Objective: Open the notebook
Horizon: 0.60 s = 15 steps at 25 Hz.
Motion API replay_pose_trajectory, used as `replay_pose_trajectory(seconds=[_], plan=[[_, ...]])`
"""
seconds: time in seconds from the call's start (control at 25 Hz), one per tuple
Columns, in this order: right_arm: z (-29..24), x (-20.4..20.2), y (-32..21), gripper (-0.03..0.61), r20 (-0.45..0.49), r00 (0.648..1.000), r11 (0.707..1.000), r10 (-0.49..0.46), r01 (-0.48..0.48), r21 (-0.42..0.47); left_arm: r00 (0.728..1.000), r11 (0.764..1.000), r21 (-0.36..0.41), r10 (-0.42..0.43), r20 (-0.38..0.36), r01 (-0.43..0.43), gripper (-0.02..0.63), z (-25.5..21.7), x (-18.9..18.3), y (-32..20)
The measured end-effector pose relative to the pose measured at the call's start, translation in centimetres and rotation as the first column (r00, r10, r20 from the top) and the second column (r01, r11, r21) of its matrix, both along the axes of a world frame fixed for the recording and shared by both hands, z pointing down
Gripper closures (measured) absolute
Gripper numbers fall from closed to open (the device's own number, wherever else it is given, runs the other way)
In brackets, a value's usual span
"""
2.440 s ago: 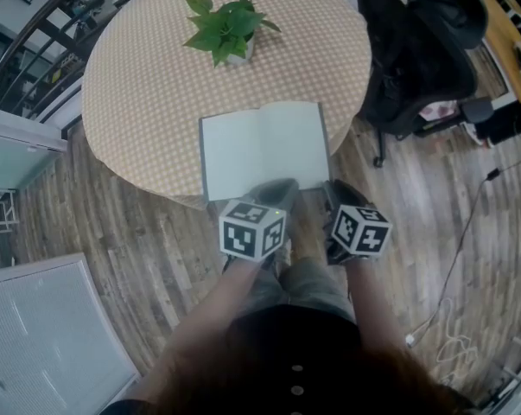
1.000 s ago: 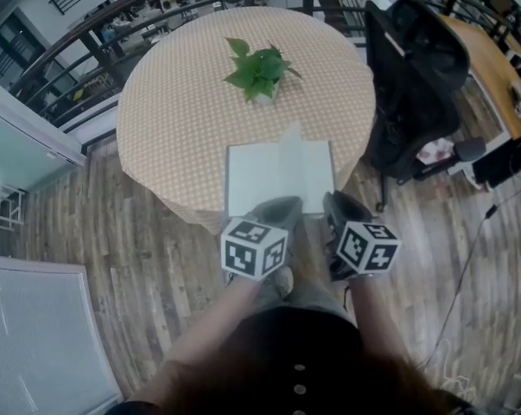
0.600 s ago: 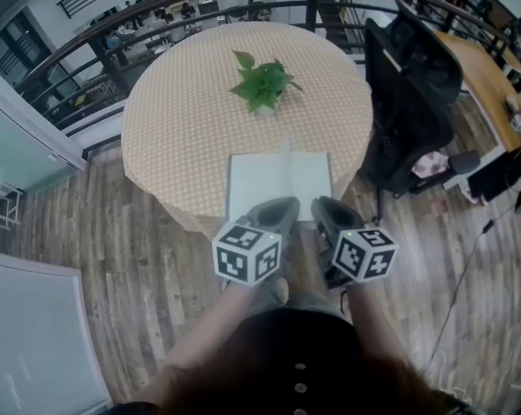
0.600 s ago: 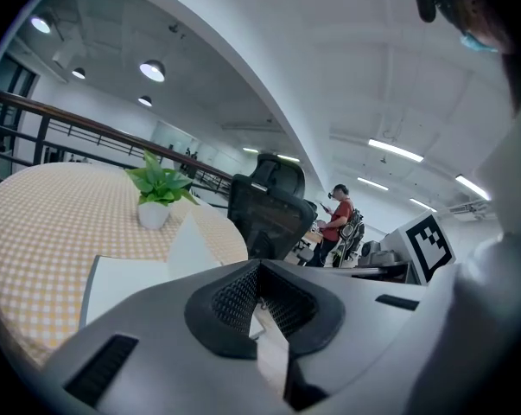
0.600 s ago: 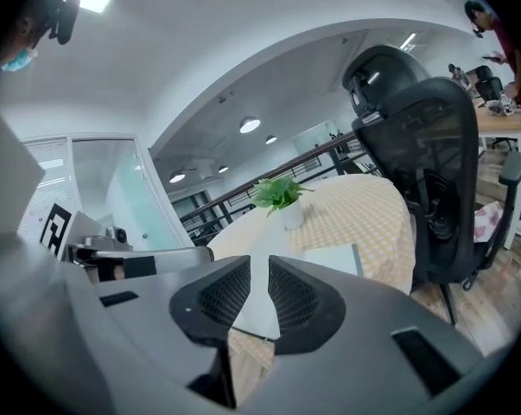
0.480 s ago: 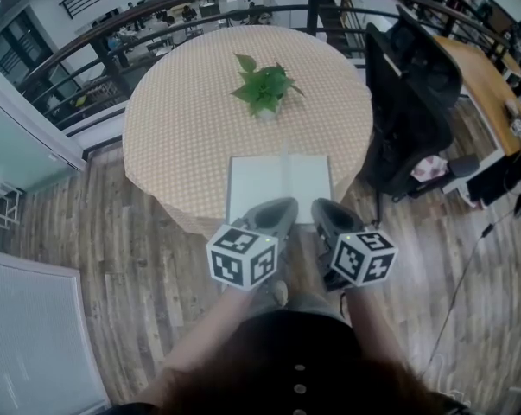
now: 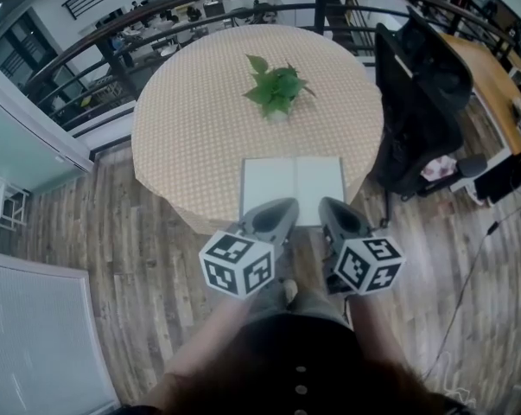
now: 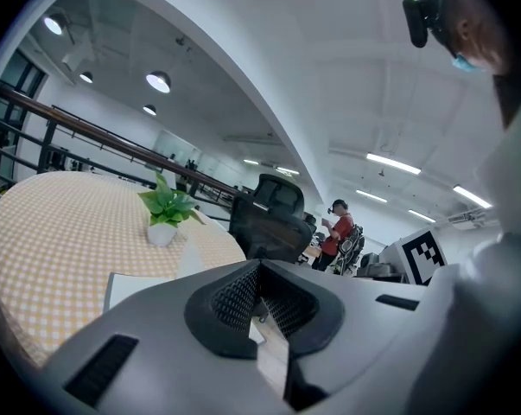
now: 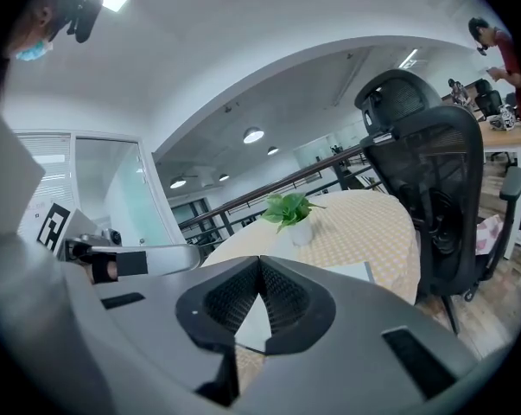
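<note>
The notebook (image 7: pixel 293 188) lies open on the round worktop (image 7: pixel 191 137), flat on the checked cloth right at the near edge, both white pages facing up. Further in, toward the middle, a small leafy plant (image 7: pixel 279 89) stands in a white pot, well apart from the pages.

Both tools are held side by side at the near edge, raised clear of the paper, with the wooden floor (image 7: pixel 113 249) below them. The left hand-held gripper (image 7: pixel 286 206) is clenched: in its own view the ribbed pads (image 8: pixel 238 296) meet at the tips with nothing caught between them. The right hand-held gripper (image 7: pixel 327 204) has just been closing its jaws, and now they're pinched together too, empty. A bit of white page shows beyond and below them. Neither one touches the notebook.

A black office chair (image 7: pixel 424 93) sits at the right side of the worktop, and a dark railing (image 7: pixel 156 7) curves round behind it.
</note>
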State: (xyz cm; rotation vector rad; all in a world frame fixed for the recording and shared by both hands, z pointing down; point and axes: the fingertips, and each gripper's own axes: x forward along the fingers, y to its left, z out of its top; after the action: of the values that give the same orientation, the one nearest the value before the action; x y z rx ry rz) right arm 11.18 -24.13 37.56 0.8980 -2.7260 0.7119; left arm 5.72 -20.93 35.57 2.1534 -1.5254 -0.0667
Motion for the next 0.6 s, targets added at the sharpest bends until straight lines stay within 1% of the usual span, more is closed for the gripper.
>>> replay_pose_trajectory(seconds=[0.16, 0.36, 0.44, 0.6], plan=[[-0.2, -1.2, 0.2, 0.566, -0.005, 1.0, 1.0, -0.011, 0.011, 0.001, 1.0, 1.0, -0.018, 0.003, 0.007, -0.002, 0.603, 0.6, -1.1, 0.1], [0.4, -1.5, -0.1, 0.566, -0.035, 0.999, 1.0, 0.015, -0.015, -0.007, 1.0, 0.999, -0.034, 0.009, 0.003, -0.009, 0.604, 1.0, -2.3, 0.0], [0.4, -1.3, -0.3, 0.566, -0.042, 0.999, 1.0, 0.02, -0.02, -0.009, 1.0, 0.999, -0.03, 0.016, 0.007, -0.016, 0.604, 0.9, -2.5, -0.1], [0.2, -1.6, -0.4, 0.566, -0.048, 0.999, 1.0, 0.014, -0.014, -0.003, 0.999, 0.998, -0.04, 0.045, -0.009, -0.045, 0.603, 1.3, -2.2, -0.5]])
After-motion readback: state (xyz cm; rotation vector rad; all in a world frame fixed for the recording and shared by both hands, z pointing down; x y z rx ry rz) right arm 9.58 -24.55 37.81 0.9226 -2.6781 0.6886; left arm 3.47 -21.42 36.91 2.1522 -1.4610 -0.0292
